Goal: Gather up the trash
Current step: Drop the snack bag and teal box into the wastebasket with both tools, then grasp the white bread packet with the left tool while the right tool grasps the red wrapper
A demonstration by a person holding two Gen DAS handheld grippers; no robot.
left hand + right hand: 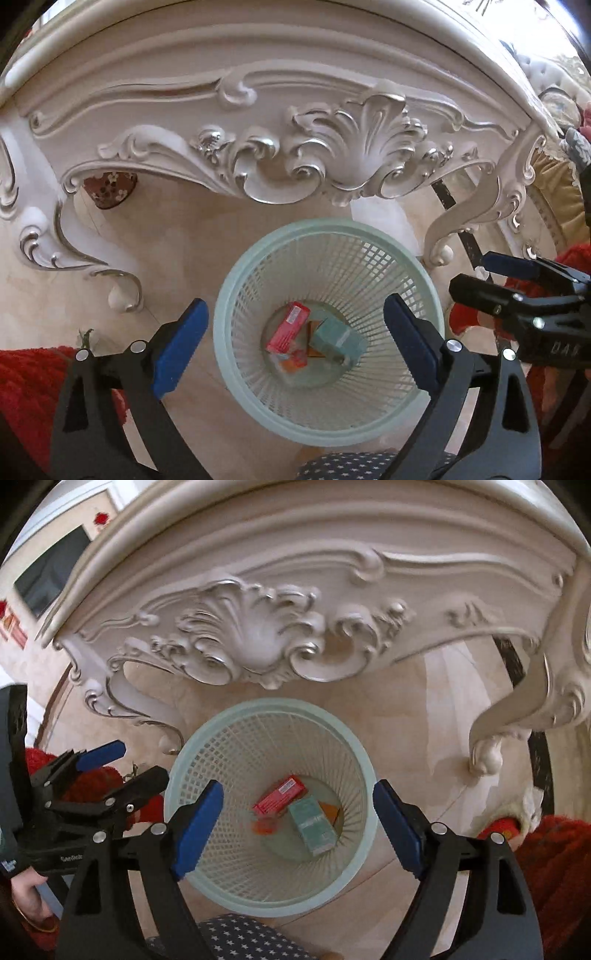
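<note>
A pale green mesh waste basket (236, 369) stands on the floor below both grippers; it also shows in the right wrist view (365, 834). Inside lie a red box (287, 326) (280, 794), a teal box (338, 339) (314, 823) and small orange scraps (293, 363) (266, 825). My left gripper (295, 339) is open and empty above the basket. My right gripper (297, 827) is open and empty above it too. Each gripper shows in the other's view, the right one (476, 273) at the right and the left one (129, 760) at the left.
A carved white table apron (295, 162) (258, 638) with curled legs (443, 236) (487, 738) stands just beyond the basket. The floor is beige marble tile (184, 229). Red fabric (26, 380) (554, 849) lies at both sides. A star-patterned cloth (243, 938) is at the bottom.
</note>
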